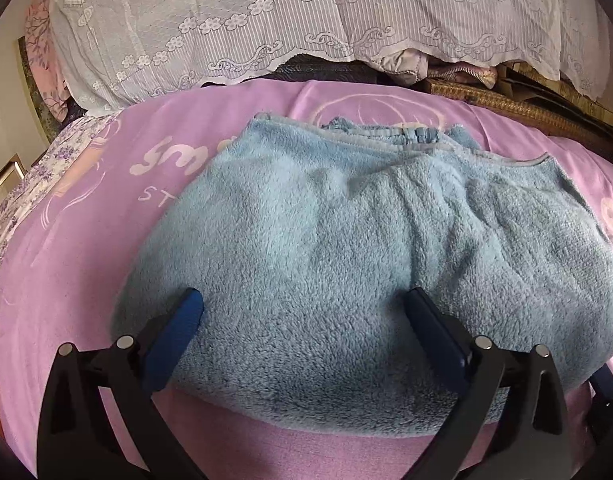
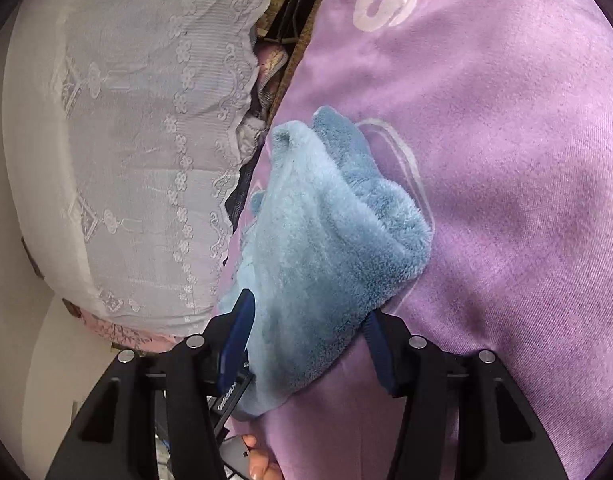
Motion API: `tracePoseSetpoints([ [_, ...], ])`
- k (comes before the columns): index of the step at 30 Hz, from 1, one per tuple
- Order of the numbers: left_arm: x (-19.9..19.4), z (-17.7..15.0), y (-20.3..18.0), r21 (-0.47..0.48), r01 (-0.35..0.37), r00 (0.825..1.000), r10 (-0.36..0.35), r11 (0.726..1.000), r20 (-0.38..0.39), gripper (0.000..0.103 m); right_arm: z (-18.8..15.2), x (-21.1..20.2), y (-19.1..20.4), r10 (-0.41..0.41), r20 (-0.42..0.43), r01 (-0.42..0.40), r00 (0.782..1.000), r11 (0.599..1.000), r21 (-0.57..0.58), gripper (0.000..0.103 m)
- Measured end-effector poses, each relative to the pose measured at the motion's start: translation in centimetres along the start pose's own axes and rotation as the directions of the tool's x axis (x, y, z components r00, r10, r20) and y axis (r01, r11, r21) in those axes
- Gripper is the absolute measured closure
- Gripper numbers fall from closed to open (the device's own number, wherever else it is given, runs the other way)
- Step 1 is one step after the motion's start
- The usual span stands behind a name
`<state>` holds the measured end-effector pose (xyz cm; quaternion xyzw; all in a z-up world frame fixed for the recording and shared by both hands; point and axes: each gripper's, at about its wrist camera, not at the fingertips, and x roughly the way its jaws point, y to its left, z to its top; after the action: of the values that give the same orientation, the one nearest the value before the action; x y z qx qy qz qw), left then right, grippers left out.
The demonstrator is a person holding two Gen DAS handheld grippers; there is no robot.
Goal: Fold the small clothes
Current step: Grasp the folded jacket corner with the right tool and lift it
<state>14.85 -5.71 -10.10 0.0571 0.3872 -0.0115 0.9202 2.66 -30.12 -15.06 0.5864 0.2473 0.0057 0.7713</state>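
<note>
A blue fleece garment (image 1: 346, 264) lies folded on the purple bedspread (image 1: 86, 280), its rounded fold nearest me. My left gripper (image 1: 302, 308) stands open and wide over that near fold. Both fingertips (image 1: 188, 304) rest on the fleece, and no fabric is pinched between them. In the right wrist view the picture is rolled, so the bedspread (image 2: 506, 200) rises on the right. There my right gripper (image 2: 306, 328) is shut on one end of the blue fleece garment (image 2: 330, 240), whose thick layers fill the gap between the blue pads (image 2: 238, 332).
A white lace cover (image 1: 266, 28) drapes over piled things behind the bed, with a woven mat (image 1: 506, 108) beside it. A flowered sheet (image 1: 34, 188) shows at the left edge. A person's hand (image 2: 262, 464) is at the bottom of the right wrist view.
</note>
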Motion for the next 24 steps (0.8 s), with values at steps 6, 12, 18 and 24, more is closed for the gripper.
tracePoseSetpoints([
  [6,0.3,0.1,-0.2,0.018,-0.006,1.000,0.006,1.000,-0.005,0.004,1.1,1.8,1.3,-0.194,0.164,0.170,0.967,0.974,0.149,0.037],
  [12,0.8,0.5,-0.2,0.039,0.003,1.000,-0.002,0.999,-0.020,0.004,2.0,4.3,2.9,-0.282,0.306,0.300,0.909,0.954,-0.012,0.045],
  [18,-0.1,1.0,-0.1,0.056,-0.037,0.999,0.035,0.998,0.025,0.004,2.6,4.4,2.5,-0.235,0.309,0.268,0.922,0.961,-0.069,0.065],
  [24,-1.1,2.3,2.3,0.022,-0.103,0.992,0.101,0.994,0.072,0.004,1.7,4.1,6.0,-0.191,0.343,0.284,0.920,0.927,-0.245,0.067],
])
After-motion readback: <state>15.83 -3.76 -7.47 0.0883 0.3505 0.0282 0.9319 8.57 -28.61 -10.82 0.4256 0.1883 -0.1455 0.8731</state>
